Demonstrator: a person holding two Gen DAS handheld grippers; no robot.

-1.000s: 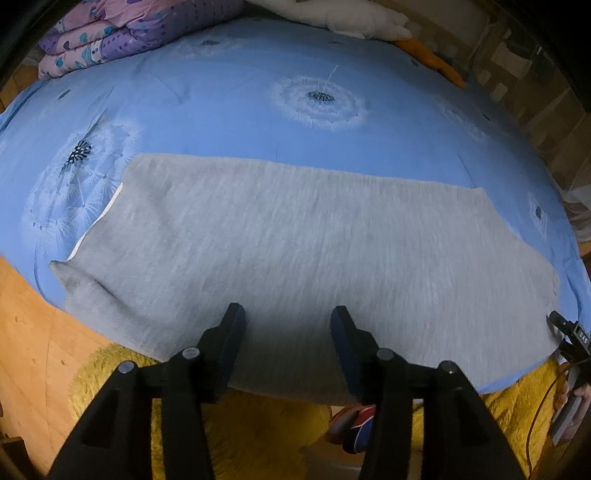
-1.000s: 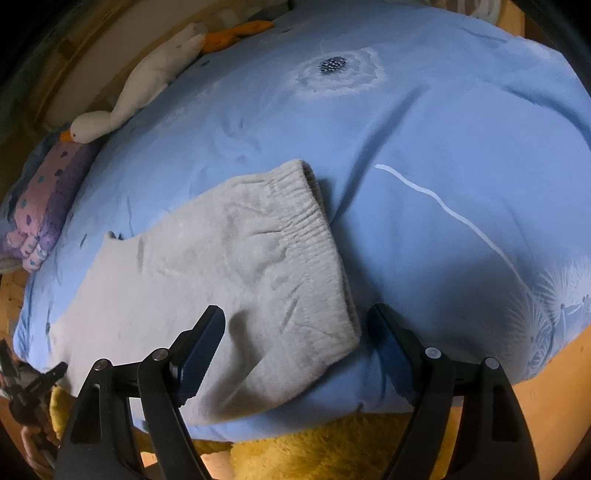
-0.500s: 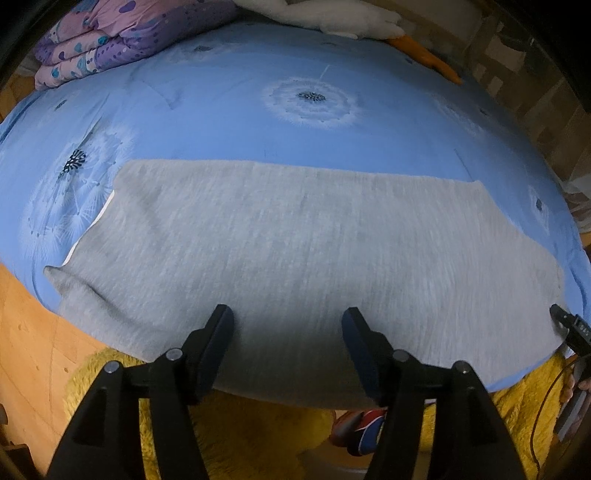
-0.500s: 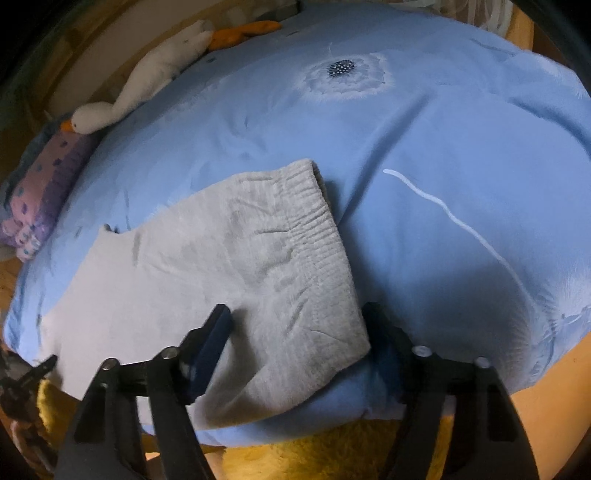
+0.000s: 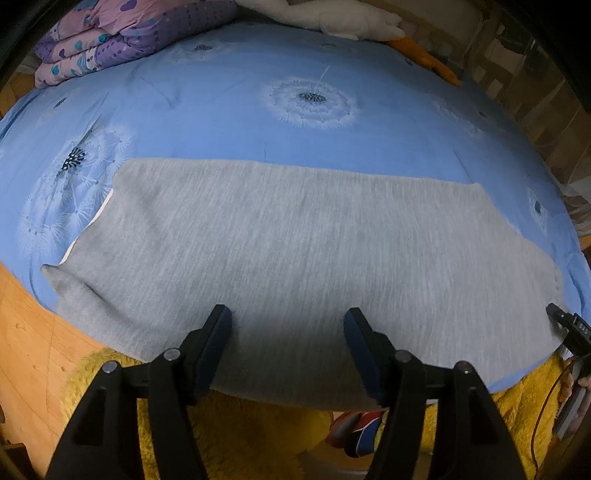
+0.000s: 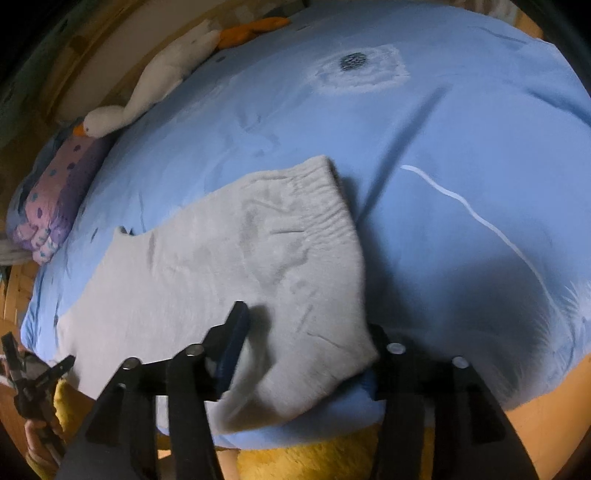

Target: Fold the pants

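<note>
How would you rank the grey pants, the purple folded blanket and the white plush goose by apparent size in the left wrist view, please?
1. grey pants, by far the largest.
2. and 3. purple folded blanket and white plush goose look alike; both are cut off at the frame edge, so unranked.

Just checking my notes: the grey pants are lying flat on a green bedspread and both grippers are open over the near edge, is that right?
Not quite. The bedspread is blue with dandelion prints, not green, as the left wrist view shows. The rest holds: the grey pants lie flat, and the left gripper and right gripper are open at the near edge.
</note>
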